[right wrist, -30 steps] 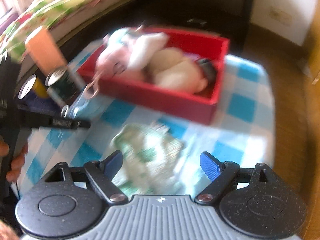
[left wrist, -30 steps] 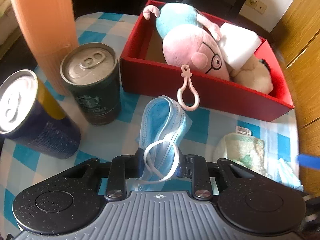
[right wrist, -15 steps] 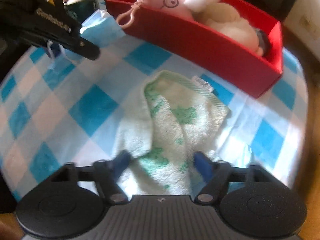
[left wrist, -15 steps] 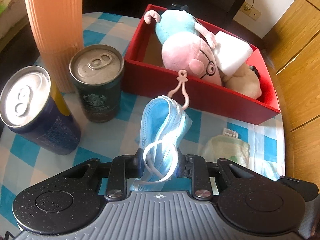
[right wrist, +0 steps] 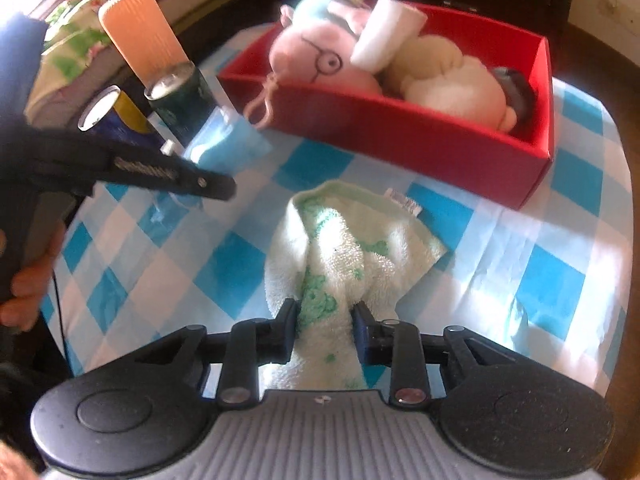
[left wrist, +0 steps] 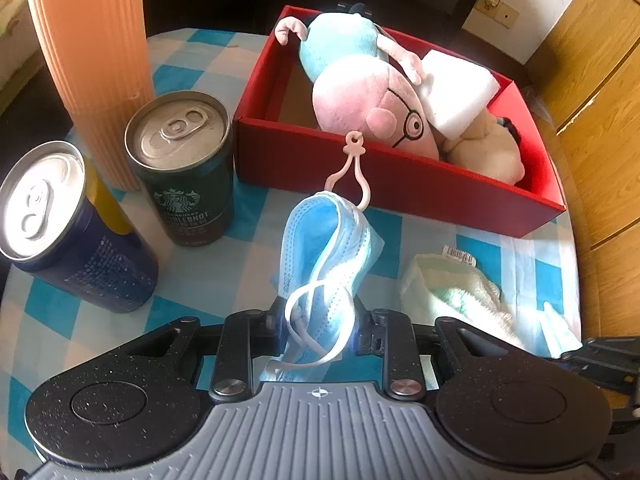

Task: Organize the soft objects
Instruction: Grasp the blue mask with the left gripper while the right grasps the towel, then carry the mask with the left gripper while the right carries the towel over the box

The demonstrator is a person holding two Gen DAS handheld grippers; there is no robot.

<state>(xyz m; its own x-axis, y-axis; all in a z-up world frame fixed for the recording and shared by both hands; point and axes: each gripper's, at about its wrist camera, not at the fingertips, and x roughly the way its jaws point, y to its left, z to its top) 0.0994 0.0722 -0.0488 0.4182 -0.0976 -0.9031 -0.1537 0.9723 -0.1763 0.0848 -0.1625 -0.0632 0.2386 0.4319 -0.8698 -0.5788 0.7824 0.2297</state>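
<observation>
The left gripper (left wrist: 318,330) pinches a pleated blue face mask (left wrist: 326,256), papery and folded over itself, its white elastic loop curling just in front of the closed jaws; that grip looks the same as a second ago. Ahead and to its left stand two smooth metal cans, a dark blue one (left wrist: 68,232) nearest and a dark green one (left wrist: 182,168) beyond it, with a ribbed orange plastic tumbler (left wrist: 92,52) behind them. The right gripper (right wrist: 326,318) has just been closing its jaws and now squeezes a fluffy cream terry towel (right wrist: 344,256) with green blotches, bunching it into a ridge between the pads where a second ago the cloth lay loose between wide-spread fingers. The towel lies on the blue-and-white checked tablecloth (right wrist: 552,280), near the front wall of a rectangular red cardboard box (right wrist: 440,144) farther on. Inside the box rest a pink plush pig (right wrist: 320,64) with drawn glasses, a white foam block (right wrist: 388,30) and a rounded cream plush (right wrist: 456,84).
</observation>
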